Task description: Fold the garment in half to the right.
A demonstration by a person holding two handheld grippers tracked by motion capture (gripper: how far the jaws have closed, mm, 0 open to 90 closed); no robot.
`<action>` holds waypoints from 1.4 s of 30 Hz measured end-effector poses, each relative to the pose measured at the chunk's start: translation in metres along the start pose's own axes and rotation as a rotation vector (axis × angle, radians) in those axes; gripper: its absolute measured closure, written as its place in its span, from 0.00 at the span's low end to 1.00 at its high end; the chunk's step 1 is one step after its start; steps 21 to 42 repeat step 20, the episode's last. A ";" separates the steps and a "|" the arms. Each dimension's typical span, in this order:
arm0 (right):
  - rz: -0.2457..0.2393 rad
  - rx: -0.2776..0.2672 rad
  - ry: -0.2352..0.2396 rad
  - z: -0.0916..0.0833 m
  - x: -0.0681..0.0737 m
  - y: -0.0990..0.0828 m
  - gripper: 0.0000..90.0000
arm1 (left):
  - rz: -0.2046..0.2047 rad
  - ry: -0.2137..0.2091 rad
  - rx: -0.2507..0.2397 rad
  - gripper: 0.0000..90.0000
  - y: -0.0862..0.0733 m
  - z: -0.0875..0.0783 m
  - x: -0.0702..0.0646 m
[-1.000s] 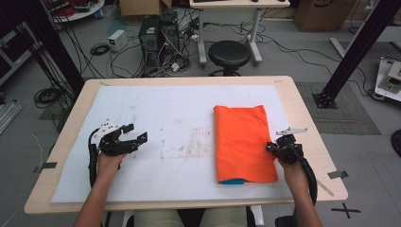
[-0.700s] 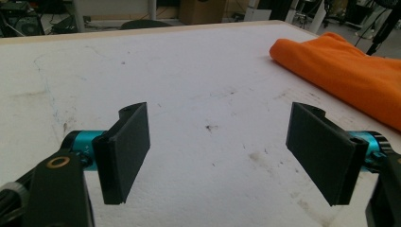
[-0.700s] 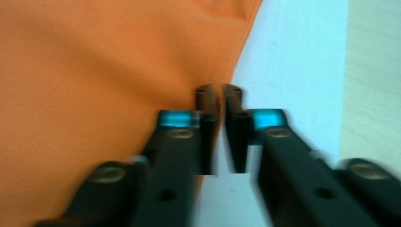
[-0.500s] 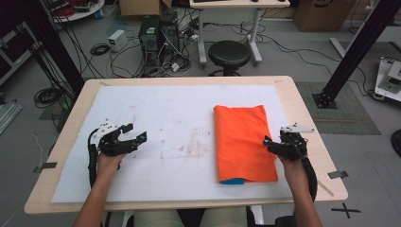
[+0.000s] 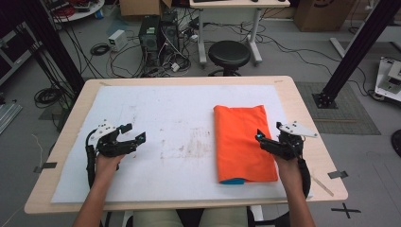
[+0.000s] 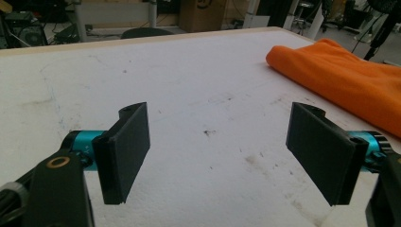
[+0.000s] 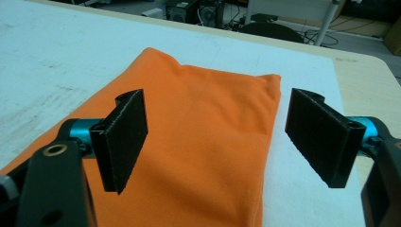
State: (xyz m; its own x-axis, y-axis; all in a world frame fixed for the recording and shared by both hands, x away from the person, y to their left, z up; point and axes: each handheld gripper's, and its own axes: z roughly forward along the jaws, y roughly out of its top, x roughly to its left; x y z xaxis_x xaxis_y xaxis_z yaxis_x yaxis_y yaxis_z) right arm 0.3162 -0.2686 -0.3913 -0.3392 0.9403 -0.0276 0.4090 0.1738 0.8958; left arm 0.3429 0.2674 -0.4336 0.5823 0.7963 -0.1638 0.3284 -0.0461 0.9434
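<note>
Both claws standing open, with the orange cloth lying folded on the right half of the table.

The right claw [image 5: 263,140] is hovering at the right edge of the orange cloth [image 5: 242,142], its jaws having just been opening wide, with nothing pinched between them; in the right gripper view the cloth [image 7: 203,142] is lying flat beneath the gap. The left claw [image 5: 135,135] is resting well apart from it on the left, jaws wide and empty over the bare white sheet [image 5: 175,118]. The cloth's near edge is sitting close to the sheet's front border, a bit of blue peeking out under it. A broad stretch of sheet is lying open between the claws, and the wooden table rim [image 5: 189,80] is running clear all round.
</note>
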 end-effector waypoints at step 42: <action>0.005 -0.001 0.000 -0.006 -0.002 -0.002 0.24 | -0.002 -0.001 -0.002 0.25 0.000 0.001 0.000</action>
